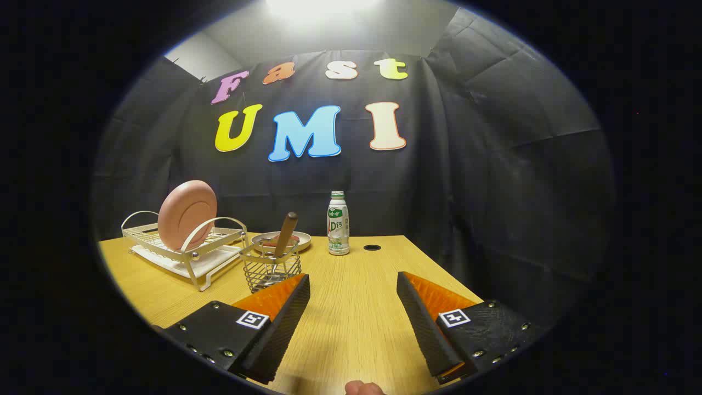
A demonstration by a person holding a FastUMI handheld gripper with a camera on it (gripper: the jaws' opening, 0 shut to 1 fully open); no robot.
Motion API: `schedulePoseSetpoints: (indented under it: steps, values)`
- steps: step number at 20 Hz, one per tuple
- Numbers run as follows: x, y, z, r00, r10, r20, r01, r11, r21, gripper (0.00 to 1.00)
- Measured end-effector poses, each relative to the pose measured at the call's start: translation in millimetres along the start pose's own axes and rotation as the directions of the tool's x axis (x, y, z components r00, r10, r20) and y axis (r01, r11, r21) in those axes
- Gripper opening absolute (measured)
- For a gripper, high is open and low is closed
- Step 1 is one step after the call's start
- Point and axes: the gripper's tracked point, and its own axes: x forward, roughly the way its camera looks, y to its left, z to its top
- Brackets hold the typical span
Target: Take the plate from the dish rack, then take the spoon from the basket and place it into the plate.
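A pink plate (pixel 187 214) stands on edge in the white wire dish rack (pixel 164 253) at the far left of the wooden table. Just right of the rack, a wire basket (pixel 271 269) holds a spoon upright, its brown wooden handle (pixel 286 235) sticking out. My gripper (pixel 354 282) hovers low over the table, open, with nothing between its fingers. The basket sits just beyond my left fingertip (pixel 296 288); the rack and plate lie farther off to the left.
Behind the basket lies a small shallow dish (pixel 300 239). A white bottle with a green label (pixel 338 223) stands near the table's back edge, beside a dark round hole (pixel 372 248). The table's right edge (pixel 444 274) falls away beyond my right finger.
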Motion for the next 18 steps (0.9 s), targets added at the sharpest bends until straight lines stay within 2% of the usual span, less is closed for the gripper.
schedulePoseSetpoints:
  steps: [5, 9, 15, 18]
  values:
    - [45.8, -1.5, -1.0, 1.000, 0.006, -0.023, -0.005, 1.000, 0.018, 0.97]
    - [68.5, -15.9, 15.4, 0.999, -0.030, -0.013, 0.030, 1.000, 0.009, 0.97]
    - [43.8, -49.5, 74.3, 0.991, -0.135, 0.000, 0.134, 0.990, 0.033, 0.97]
    - [26.9, -48.3, 117.6, 0.985, -0.171, 0.014, 0.172, 0.985, -0.001, 0.97]
